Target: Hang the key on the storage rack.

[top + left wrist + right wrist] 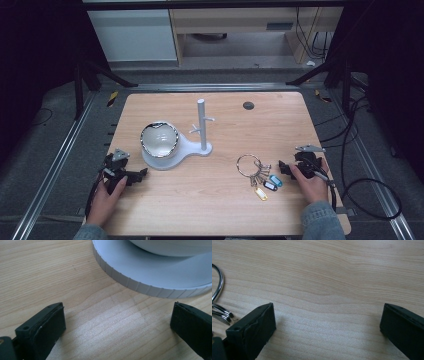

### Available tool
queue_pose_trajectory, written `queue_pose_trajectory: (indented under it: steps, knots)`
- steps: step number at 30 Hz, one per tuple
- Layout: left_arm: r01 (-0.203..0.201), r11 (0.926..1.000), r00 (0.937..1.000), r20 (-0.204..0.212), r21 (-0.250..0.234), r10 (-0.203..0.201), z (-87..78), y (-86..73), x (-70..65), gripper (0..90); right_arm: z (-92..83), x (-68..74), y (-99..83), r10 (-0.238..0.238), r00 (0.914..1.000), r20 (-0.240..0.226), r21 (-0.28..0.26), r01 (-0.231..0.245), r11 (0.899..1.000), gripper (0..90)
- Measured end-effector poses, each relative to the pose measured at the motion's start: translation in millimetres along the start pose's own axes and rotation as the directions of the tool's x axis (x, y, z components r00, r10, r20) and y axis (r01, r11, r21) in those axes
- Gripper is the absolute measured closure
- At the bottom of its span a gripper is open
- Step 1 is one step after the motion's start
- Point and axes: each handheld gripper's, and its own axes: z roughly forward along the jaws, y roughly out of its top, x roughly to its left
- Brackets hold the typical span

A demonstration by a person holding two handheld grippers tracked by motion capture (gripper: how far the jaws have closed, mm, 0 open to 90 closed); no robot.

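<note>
Wooden table (210,200): the key bunch (257,175) lies right of the white stand (185,145), its tags trailing toward you; your right gripper (286,169), just beside it, and left gripper (140,175) gape wide, holding nothing.

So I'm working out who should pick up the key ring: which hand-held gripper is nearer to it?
Right. The right hand-held gripper sits just beside the key ring, jaws open toward it. The left hand-held gripper lies across the table, near the white stand's base.
</note>
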Motion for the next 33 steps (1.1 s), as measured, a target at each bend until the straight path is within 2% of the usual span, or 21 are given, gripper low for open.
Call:
queue_pose_trajectory:
  steps: [4, 6, 7, 9, 11, 13, 16, 22, 23, 24, 26, 27, 28, 29, 31, 33]
  knots:
    - [-0.003, 1.0, 1.0, 0.0, 0.002, 0.003, -0.2, 0.0, 0.2, 0.0, -1.4, -2.2, 0.3, -0.021, 0.9997, -0.016, 0.006, 0.021, 1.0, 3.4]
    - [-0.003, 1.0, 1.0, 0.0, 0.002, 0.003, -0.2, 0.0, 0.2, 0.0, -4.3, -2.9, 1.0, -0.021, 0.9994, -0.027, 0.015, 0.021, 1.0, 8.9]
    - [-0.001, 1.0, 1.0, -0.001, 0.002, 0.001, -0.2, 0.0, 0.1, 0.0, -6.3, -2.9, 1.6, -0.026, 0.9989, -0.038, 0.02, 0.027, 0.999, 12.5]
    - [-0.001, 1.0, 1.0, -0.001, 0.002, 0.001, -0.2, 0.0, 0.1, 0.0, -11.5, -1.7, 2.4, -0.03, 0.9951, -0.094, 0.013, 0.031, 0.999, 15.8]
    - [-0.001, 1.0, 1.0, -0.001, 0.002, 0.001, -0.2, 0.0, 0.1, 0.0, -17.2, 4.0, 4.1, -0.068, 0.9903, -0.122, 0.018, 0.07, 0.997, 20.1]
    - [-0.001, 1.0, 1.0, -0.001, 0.003, 0.001, -0.2, 0.0, 0.1, 0.0, -21.7, 10.0, 6.9, -0.134, 0.9835, -0.121, 0.052, 0.141, 0.989, 27.0]
    - [-0.001, 1.0, 1.0, -0.001, 0.002, 0.001, -0.2, 0.0, 0.1, 0.0, -26.3, 16.2, 11.5, -0.192, 0.9709, -0.143, 0.092, 0.206, 0.974, 36.6]
    - [-0.001, 1.0, 1.0, -0.001, 0.002, 0.001, -0.2, 0.0, 0.1, 0.0, -35.7, 22.4, 24.3, -0.277, 0.9402, -0.198, 0.121, 0.304, 0.945, 50.6]
    - [-0.001, 1.0, 1.0, -0.001, 0.002, 0.001, -0.2, 0.0, 0.1, 0.0, -36.9, 24.0, 29.1, -0.302, 0.9282, -0.217, 0.131, 0.335, 0.933, 55.1]
    - [-0.001, 1.0, 1.0, -0.001, 0.002, 0.001, -0.2, 0.0, 0.1, 0.0, -36.9, 24.0, 29.1, -0.302, 0.9282, -0.217, 0.131, 0.335, 0.933, 55.1]
    - [-0.001, 1.0, 1.0, -0.001, 0.002, 0.001, -0.2, 0.0, 0.1, 0.0, -36.0, 26.3, 33.9, -0.34, 0.911, -0.233, 0.14, 0.378, 0.915, 57.9]
    - [-0.001, 1.0, 1.0, -0.001, 0.002, 0.001, -0.2, 0.0, 0.1, 0.0, -34.2, 29.3, 38.9, -0.368, 0.8935, -0.258, 0.154, 0.414, 0.897, 62.7]
    - [-0.001, 1.0, 1.0, -0.001, 0.002, 0.001, -0.2, 0.0, 0.1, 0.0, -34.2, 29.3, 38.9, -0.368, 0.8935, -0.258, 0.154, 0.414, 0.897, 62.7]
    - [-0.001, 1.0, 1.0, -0.001, 0.002, 0.001, -0.2, 0.0, 0.1, 0.0, -33.2, 31.5, 41.3, -0.382, 0.8847, -0.266, 0.16, 0.432, 0.888, 64.7]
    - [-0.001, 1.0, 1.0, -0.001, 0.002, 0.001, -0.2, 0.0, 0.1, 0.0, -31.0, 36.4, 45.6, -0.419, 0.8614, -0.288, 0.172, 0.477, 0.862, 69.0]
    - [-0.001, 1.0, 1.0, -0.001, 0.002, 0.001, -0.2, 0.0, 0.1, 0.0, -28.9, 40.9, 49.4, -0.435, 0.847, -0.306, 0.174, 0.499, 0.849, 72.5]
